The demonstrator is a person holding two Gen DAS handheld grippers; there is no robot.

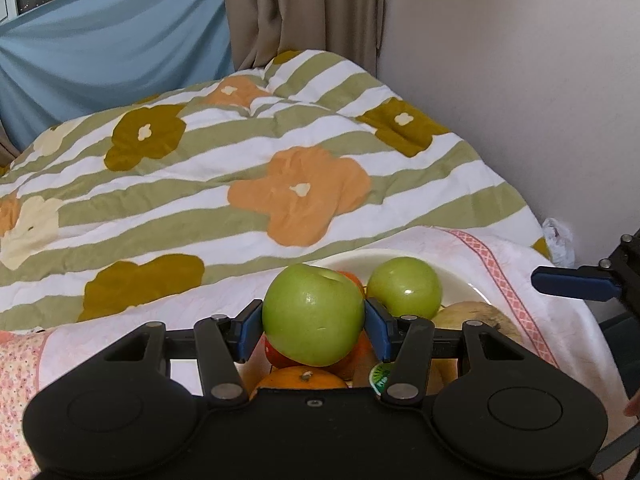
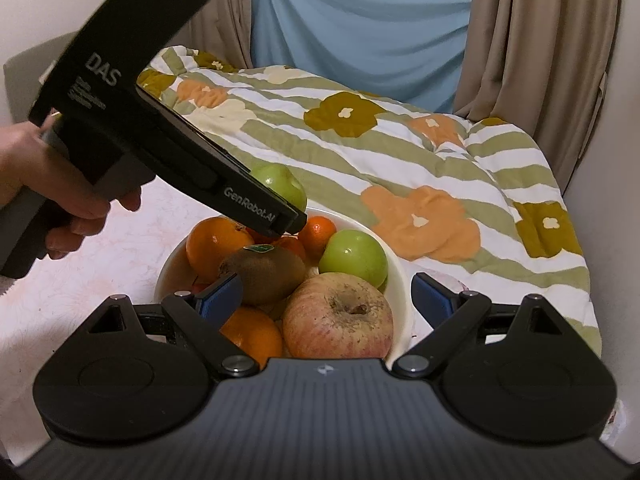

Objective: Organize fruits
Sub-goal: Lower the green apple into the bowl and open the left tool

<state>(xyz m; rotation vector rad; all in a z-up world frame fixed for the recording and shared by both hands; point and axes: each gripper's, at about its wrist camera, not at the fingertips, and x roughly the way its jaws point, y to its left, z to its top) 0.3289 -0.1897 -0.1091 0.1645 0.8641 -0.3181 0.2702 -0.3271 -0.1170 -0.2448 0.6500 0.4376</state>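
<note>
The left tongs (image 1: 313, 322) are closed on a round, glossy green apple (image 1: 314, 314), their 2 blue pads pressing its left and right flanks; the apple's stem dimple faces up and slightly away from the camera, so its axis stands roughly upright. It hangs above a white round bowl (image 2: 398, 276) of fruit that sits on a pink-patterned white cloth (image 1: 520, 276) beside a striped floral quilt (image 1: 240, 168). In the bowl lie a second green apple (image 2: 354, 258), a brown fuzzy kiwi (image 2: 266, 274) with its long axis running left to right, a dull reddish apple (image 2: 338, 320) with its stem pit upward, and several oranges (image 2: 214, 246). The right tongs (image 2: 326, 300) are spread wide and hold nothing, poised over the reddish apple at the bowl's near side.
</note>
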